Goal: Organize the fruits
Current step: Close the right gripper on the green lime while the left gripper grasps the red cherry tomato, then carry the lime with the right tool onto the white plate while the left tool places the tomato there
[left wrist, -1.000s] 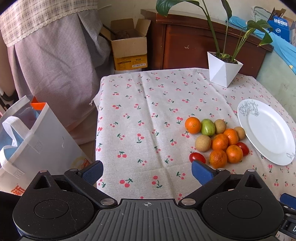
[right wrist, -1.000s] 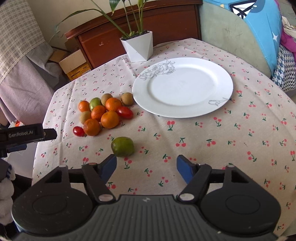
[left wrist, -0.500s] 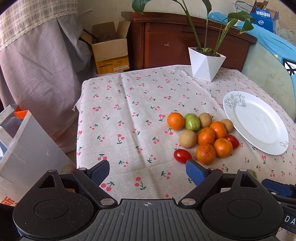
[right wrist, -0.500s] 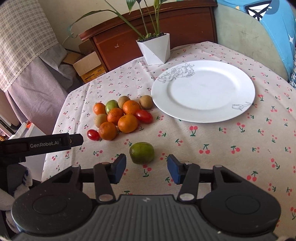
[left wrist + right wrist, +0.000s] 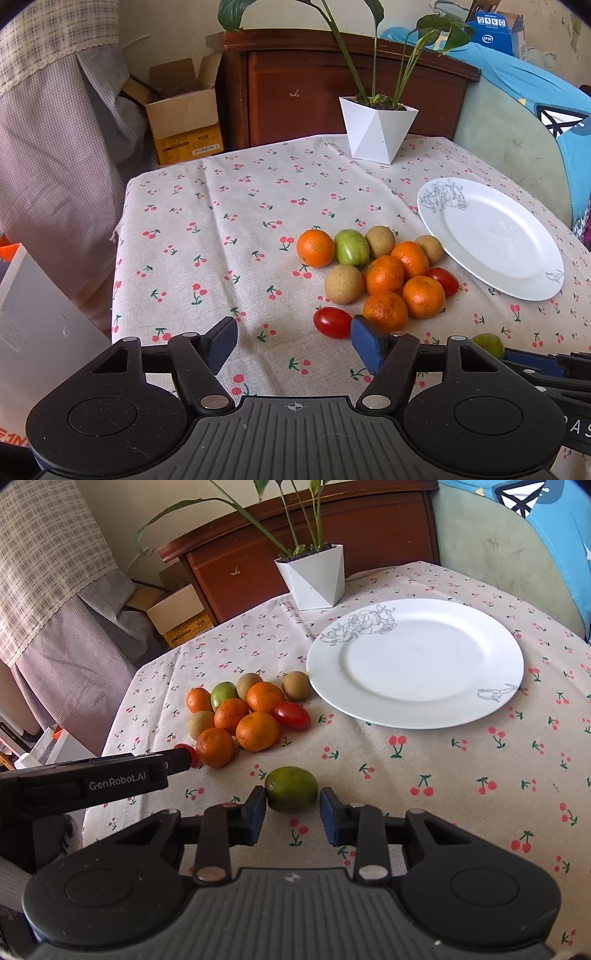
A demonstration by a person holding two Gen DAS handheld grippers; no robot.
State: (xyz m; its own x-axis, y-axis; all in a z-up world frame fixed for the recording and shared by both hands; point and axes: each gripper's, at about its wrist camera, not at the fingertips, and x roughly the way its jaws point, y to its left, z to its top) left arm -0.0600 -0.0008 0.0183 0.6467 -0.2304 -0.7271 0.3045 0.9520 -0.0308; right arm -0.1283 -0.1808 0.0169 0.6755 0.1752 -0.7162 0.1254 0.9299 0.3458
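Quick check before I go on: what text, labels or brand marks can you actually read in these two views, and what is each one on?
"GenRobot.AI": white lettering on the side of the left gripper, seen from the right wrist view.
"DAS": cut-off letters on the black device at the right edge of the left wrist view.
Yellow label on the cardboard box: print too small to read.
Blue carton at top right: white icons and a logo, illegible.
White bag at lower left: red characters, cut off.
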